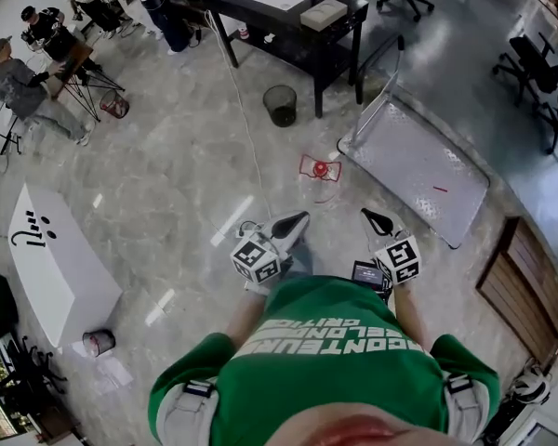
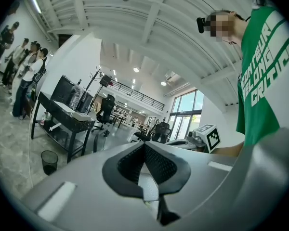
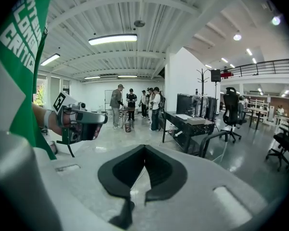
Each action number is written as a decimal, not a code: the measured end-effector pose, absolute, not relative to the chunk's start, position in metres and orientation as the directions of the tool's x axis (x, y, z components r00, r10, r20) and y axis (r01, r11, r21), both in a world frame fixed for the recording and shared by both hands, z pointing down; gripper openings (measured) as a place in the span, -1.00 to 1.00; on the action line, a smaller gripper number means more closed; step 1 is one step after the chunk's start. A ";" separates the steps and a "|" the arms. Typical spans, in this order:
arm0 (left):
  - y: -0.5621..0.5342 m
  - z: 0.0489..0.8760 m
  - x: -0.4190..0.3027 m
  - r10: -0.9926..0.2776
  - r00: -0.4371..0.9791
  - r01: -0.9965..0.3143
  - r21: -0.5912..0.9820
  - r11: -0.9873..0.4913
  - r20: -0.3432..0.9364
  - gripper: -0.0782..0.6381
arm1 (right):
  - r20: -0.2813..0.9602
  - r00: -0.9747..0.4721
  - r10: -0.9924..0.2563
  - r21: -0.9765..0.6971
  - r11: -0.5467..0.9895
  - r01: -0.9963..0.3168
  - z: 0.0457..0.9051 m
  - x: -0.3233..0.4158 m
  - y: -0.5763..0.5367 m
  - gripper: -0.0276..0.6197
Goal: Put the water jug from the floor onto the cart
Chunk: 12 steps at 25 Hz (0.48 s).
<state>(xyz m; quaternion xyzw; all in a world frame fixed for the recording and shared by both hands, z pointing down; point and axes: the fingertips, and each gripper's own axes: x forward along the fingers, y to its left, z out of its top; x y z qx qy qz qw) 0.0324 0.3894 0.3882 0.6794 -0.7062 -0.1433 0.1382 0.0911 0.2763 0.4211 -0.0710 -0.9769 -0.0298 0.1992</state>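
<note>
In the head view, the water jug (image 1: pixel 319 167) stands on the grey floor ahead of me; from above it shows as a clear body with a red cap and red handle frame. Just right of it lies the flat metal cart (image 1: pixel 418 170), its handle at the far end. My left gripper (image 1: pixel 293 223) and right gripper (image 1: pixel 377 221) are held side by side short of the jug, both shut and empty. The left gripper view shows shut jaws (image 2: pixel 144 146) with nothing between them. So does the right gripper view (image 3: pixel 144 148), which also catches the cart's handle (image 3: pixel 216 139). Neither gripper view shows the jug.
A black bin (image 1: pixel 280 105) stands beyond the jug beside a black desk (image 1: pixel 279 17). A white bench (image 1: pixel 51 258) lies at the left with a small can (image 1: pixel 99 342) near it. Several people stand at the far left. Office chairs (image 1: pixel 539 63) and a wooden panel (image 1: pixel 530 277) are on the right.
</note>
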 end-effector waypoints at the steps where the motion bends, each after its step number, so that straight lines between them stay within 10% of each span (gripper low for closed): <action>1: 0.386 0.386 0.019 -0.999 -0.038 -0.920 0.391 0.033 -0.005 -0.74 | 0.395 -0.910 0.128 0.038 0.987 0.156 0.418 0.078 0.274 -0.94; 12: 0.380 0.377 -0.100 -0.997 -0.067 -0.911 0.411 0.041 -0.049 -0.74 | 0.423 -0.886 0.191 0.100 0.962 0.255 0.400 -0.052 0.277 -0.94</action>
